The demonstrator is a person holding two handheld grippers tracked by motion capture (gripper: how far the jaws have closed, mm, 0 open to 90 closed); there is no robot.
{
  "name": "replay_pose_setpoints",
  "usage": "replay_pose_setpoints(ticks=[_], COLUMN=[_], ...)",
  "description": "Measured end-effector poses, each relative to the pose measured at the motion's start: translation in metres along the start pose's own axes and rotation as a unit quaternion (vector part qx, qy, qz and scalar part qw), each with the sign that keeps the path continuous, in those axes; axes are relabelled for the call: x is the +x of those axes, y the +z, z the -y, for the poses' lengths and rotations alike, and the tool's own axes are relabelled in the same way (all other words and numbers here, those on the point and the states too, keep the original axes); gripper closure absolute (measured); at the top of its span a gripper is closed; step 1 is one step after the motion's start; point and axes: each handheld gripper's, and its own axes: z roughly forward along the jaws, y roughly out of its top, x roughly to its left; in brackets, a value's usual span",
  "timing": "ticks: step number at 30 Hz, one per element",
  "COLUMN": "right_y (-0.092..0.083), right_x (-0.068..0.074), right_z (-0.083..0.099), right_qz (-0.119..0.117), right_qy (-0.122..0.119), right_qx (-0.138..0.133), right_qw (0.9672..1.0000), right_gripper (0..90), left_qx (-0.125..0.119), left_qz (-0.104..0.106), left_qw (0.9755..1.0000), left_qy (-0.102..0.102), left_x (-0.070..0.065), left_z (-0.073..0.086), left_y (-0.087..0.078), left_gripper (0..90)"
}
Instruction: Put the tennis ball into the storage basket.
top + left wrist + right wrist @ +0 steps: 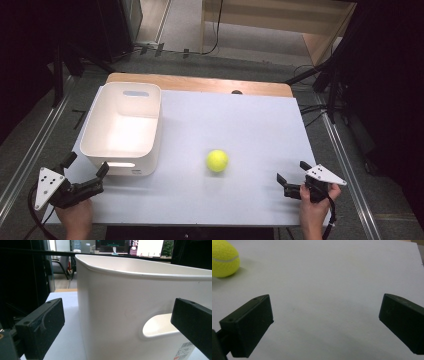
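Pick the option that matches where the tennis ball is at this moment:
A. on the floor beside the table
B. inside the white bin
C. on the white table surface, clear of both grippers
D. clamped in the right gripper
C: the tennis ball rests on the table, between the white bin and the open right gripper.

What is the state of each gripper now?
Left gripper: open, holding nothing, by the bin.
Right gripper: open, holding nothing; ball apart.
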Motion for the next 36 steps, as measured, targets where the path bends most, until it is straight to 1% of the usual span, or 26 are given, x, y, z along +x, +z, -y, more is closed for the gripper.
replay_pose_setpoints(ticks=[4, 8, 10, 13, 14, 16, 18, 22, 23, 24, 25, 28, 30, 31, 36], right_y=[-0.001, -0.003, -0.005, -0.006, -0.007, -0.008, -0.007, -0.006, -0.006, -0.006, -0.005, -0.004, -0.004, -0.003, 0.002], right_x=[0.001, -0.001, 0.002, 0.003, 0.006, 0.007, 0.009, 0.013, 0.013, 0.014, 0.016, 0.018, 0.021, 0.024, 0.030], right_z=[0.000, -0.001, -0.004, -0.008, -0.012, -0.015, -0.020, -0.023, -0.024, -0.025, -0.028, -0.031, -0.035, -0.040, -0.049], right_qz=[0.001, -0.001, 0.000, 0.000, -0.004, -0.005, -0.012, -0.014, -0.016, -0.017, -0.021, -0.021, -0.026, -0.029, -0.036], right_qy=[0.002, 0.008, -0.002, -0.008, -0.017, -0.017, -0.027, -0.028, -0.034, -0.032, -0.036, -0.040, -0.043, -0.050, -0.059], right_qx=[-0.001, -0.008, -0.007, -0.005, -0.008, -0.006, -0.003, 0.005, 0.006, 0.009, 0.012, 0.013, 0.014, 0.015, 0.019], right_qw=[1.0000, 0.9999, 1.0000, 1.0000, 0.9998, 0.9998, 0.9995, 0.9995, 0.9993, 0.9993, 0.9991, 0.9989, 0.9986, 0.9982, 0.9975], right_gripper=[0.0, 0.0, 0.0, 0.0, 0.0, 0.0, 0.0, 0.0, 0.0, 0.0, 0.0, 0.0, 0.0, 0.0, 0.0], left_qx=[-0.002, -0.002, -0.001, -0.001, 0.001, 0.002, 0.002, 0.004, 0.004, 0.003, 0.003, 0.003, 0.003, 0.002, 0.004], left_qz=[0.001, 0.001, 0.001, 0.000, -0.001, -0.001, -0.001, -0.001, -0.001, 0.000, 0.000, -0.001, -0.001, -0.001, -0.001], left_qw=[1.0000, 1.0000, 1.0000, 1.0000, 1.0000, 1.0000, 1.0000, 1.0000, 1.0000, 1.0000, 1.0000, 1.0000, 1.0000, 1.0000, 1.0000], left_qy=[-0.004, -0.004, -0.004, -0.003, -0.001, 0.002, 0.002, 0.005, 0.005, 0.005, 0.006, 0.006, 0.006, 0.006, 0.007], left_x=[0.001, 0.001, 0.001, 0.001, 0.000, 0.000, 0.000, -0.001, -0.001, -0.001, -0.002, -0.002, -0.002, -0.002, -0.002], left_z=[0.000, 0.000, 0.000, 0.000, 0.000, 0.000, 0.000, 0.001, 0.001, 0.001, 0.001, 0.001, 0.001, 0.001, 0.001], left_y=[0.000, 0.000, 0.000, 0.000, 0.000, 0.000, 0.000, 0.001, 0.001, 0.001, 0.001, 0.001, 0.001, 0.001, 0.001], left_gripper=[0.0, 0.0, 0.0, 0.0, 0.0, 0.0, 0.0, 0.0, 0.0, 0.0, 0.0, 0.0, 0.0, 0.0, 0.0])
